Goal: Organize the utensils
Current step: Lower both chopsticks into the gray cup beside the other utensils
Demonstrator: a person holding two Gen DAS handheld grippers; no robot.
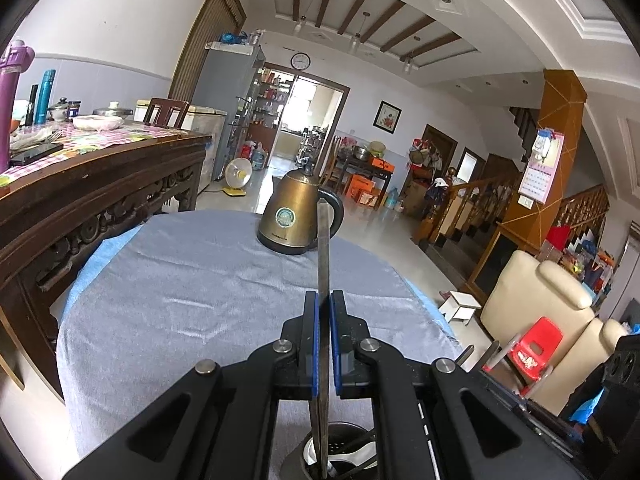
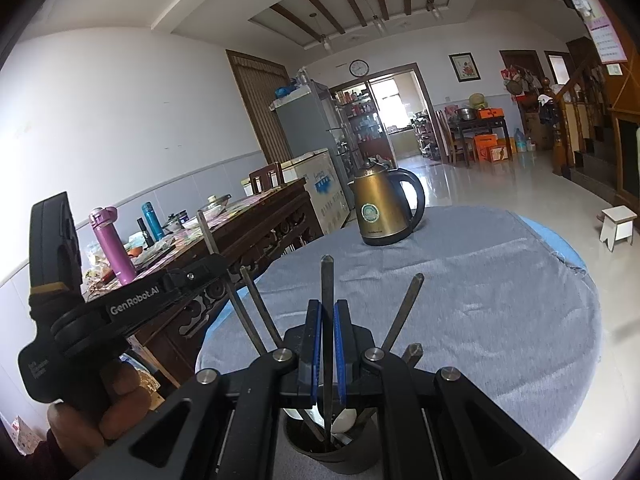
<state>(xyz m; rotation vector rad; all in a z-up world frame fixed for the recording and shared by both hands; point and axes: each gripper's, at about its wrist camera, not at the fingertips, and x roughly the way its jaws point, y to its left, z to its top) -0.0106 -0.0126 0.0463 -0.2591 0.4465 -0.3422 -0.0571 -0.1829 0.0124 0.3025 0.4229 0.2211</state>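
Note:
My left gripper (image 1: 323,300) is shut on a flat metal utensil (image 1: 324,248) that stands upright, its lower end reaching into a perforated metal holder (image 1: 340,452) just below. In the right wrist view my right gripper (image 2: 328,308) is shut on a dark, chopstick-like stick (image 2: 327,280), also upright, its foot in the dark utensil holder (image 2: 336,456). Other sticks (image 2: 256,304) lean out of that holder, and a white spoon (image 2: 346,420) lies inside. At the left of that view a hand (image 2: 116,400) carries the left gripper (image 2: 216,264).
The holder stands at the near edge of a round table under a grey cloth (image 2: 480,300). A brass-coloured kettle (image 2: 384,212) sits at its far side. To the left is a carved wooden table (image 1: 100,184) crowded with bottles and dishes. A white stool (image 2: 618,226) stands on the floor.

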